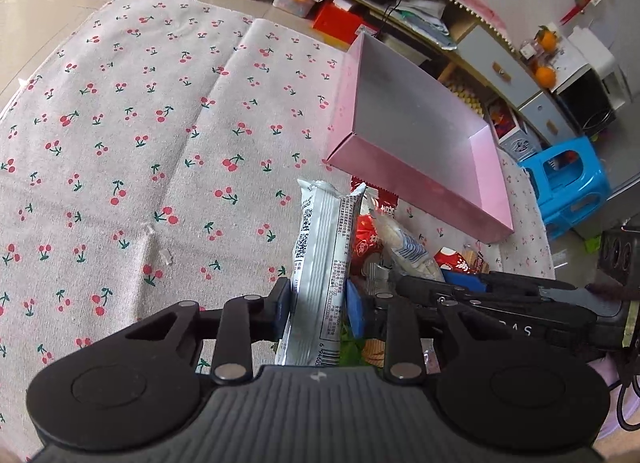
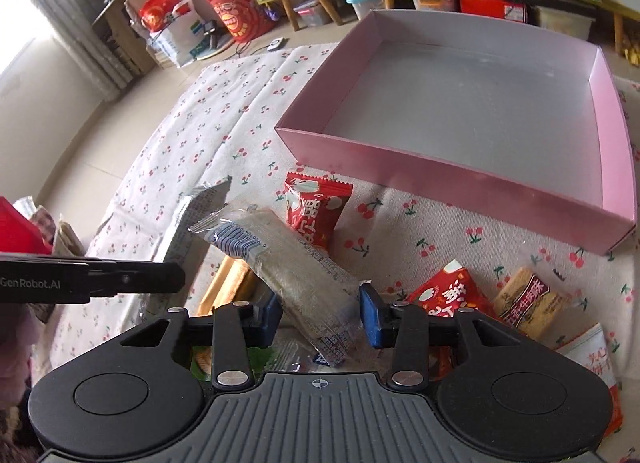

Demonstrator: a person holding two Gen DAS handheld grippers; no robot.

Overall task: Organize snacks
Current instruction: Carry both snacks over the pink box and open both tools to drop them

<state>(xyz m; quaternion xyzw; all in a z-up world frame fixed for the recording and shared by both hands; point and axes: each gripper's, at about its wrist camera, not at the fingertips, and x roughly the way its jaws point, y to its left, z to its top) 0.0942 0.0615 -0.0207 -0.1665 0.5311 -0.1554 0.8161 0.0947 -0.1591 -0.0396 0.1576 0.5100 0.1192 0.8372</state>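
My left gripper [image 1: 320, 309] is shut on a white snack packet [image 1: 324, 263] that stands upright between its blue pads. My right gripper [image 2: 320, 317] is shut on a clear-wrapped pale bar [image 2: 296, 271], which tilts up to the left. The same bar [image 1: 404, 243] shows in the left wrist view beside the right gripper [image 1: 404, 281]. In the right wrist view the left gripper [image 2: 176, 273] reaches in from the left with the white packet [image 2: 196, 207]. An open pink box [image 2: 440, 183] with a grey floor lies just beyond, with nothing in it; its near wall [image 1: 420, 179] shows on the left too.
Loose snacks lie on the cherry-print cloth [image 1: 140, 123]: two red packets [image 2: 316, 211] [image 2: 448, 295], a brown biscuit pack [image 2: 528, 299] and a white pack [image 2: 592, 355]. A blue stool [image 1: 568, 187] stands right of the box. Cabinets and storage bins line the back.
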